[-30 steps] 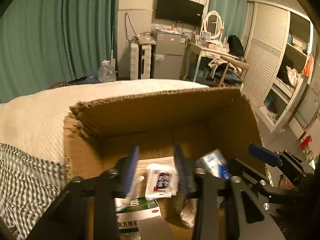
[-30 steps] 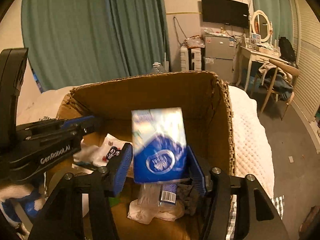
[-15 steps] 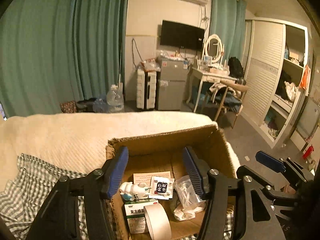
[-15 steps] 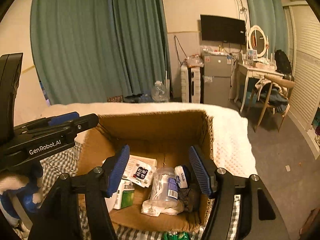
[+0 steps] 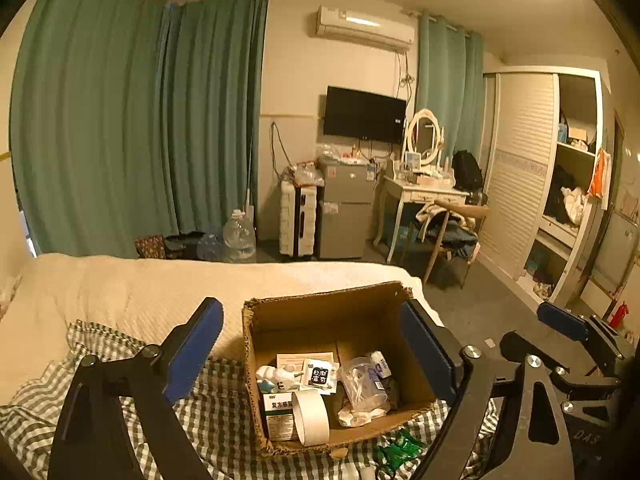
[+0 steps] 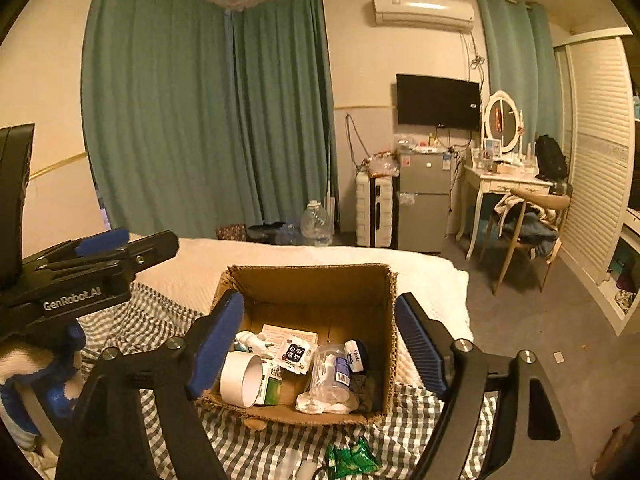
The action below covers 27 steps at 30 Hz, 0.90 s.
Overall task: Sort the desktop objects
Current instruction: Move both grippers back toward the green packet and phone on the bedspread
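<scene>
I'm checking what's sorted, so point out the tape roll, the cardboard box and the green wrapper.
tape roll (image 5: pixel 310 416), left wrist view, on its white outer band.
cardboard box (image 6: pixel 316 284), right wrist view, on its far inner wall.
green wrapper (image 6: pixel 352 460), right wrist view, on its crinkled middle.

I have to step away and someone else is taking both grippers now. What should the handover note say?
Left tool: open, empty, above the near side of the box.
Right tool: open, empty, beside it.
The cardboard box sits on the checkered cloth on the bed.
Done, in the box: tape roll, green medicine box, white sachet, clear plastic jar.
Left: the green wrapper lying on the cloth in front of the box.
</scene>
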Motion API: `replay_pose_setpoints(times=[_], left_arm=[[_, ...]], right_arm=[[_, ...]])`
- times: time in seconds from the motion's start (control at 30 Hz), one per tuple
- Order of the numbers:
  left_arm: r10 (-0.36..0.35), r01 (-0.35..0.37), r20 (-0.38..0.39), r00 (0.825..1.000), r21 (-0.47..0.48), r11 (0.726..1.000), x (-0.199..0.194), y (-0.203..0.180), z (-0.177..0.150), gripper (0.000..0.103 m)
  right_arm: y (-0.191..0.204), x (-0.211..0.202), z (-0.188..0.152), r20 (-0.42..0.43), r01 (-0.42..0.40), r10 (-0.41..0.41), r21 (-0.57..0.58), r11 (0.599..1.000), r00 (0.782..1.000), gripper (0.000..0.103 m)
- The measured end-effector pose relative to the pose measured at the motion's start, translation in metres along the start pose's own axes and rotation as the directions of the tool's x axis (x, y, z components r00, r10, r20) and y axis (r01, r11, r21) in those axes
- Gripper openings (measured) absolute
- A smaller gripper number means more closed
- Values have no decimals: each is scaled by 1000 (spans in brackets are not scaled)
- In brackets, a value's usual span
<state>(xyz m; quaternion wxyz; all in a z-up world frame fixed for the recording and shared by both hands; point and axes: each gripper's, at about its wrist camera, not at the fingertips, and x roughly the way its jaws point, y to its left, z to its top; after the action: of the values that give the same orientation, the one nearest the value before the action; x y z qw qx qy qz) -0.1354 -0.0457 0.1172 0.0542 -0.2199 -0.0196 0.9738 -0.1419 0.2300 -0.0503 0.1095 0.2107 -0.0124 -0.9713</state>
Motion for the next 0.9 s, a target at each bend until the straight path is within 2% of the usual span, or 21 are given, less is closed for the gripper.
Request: replay_pose_setpoints(times=[0.07, 0.27, 0.33, 0.6, 0.9], left_arm=[[9, -9, 26, 1000, 1, 1000, -17, -2, 1, 103], [22, -22, 95, 995, -1, 1000, -60, -2, -2, 103], [28, -29, 111, 993, 2, 1000, -70, -2, -5, 103], [14, -12, 139, 990, -14, 1000, -96, 5, -27, 103], [-2, 1, 59, 998, 29, 1000, -76, 2, -81, 103]], right_arm=[[-2, -15, 0, 16, 11, -11, 3, 1000, 1000, 84], [-1, -54, -2, 59, 30, -30, 10, 1000, 998, 100], [-1, -66, -5, 73, 36, -36, 9, 999, 997, 102], [-1, -95, -20, 79, 47, -46, -13, 999, 996, 103], [-12, -99, -45, 42, 50, -50, -9, 999, 998, 103]])
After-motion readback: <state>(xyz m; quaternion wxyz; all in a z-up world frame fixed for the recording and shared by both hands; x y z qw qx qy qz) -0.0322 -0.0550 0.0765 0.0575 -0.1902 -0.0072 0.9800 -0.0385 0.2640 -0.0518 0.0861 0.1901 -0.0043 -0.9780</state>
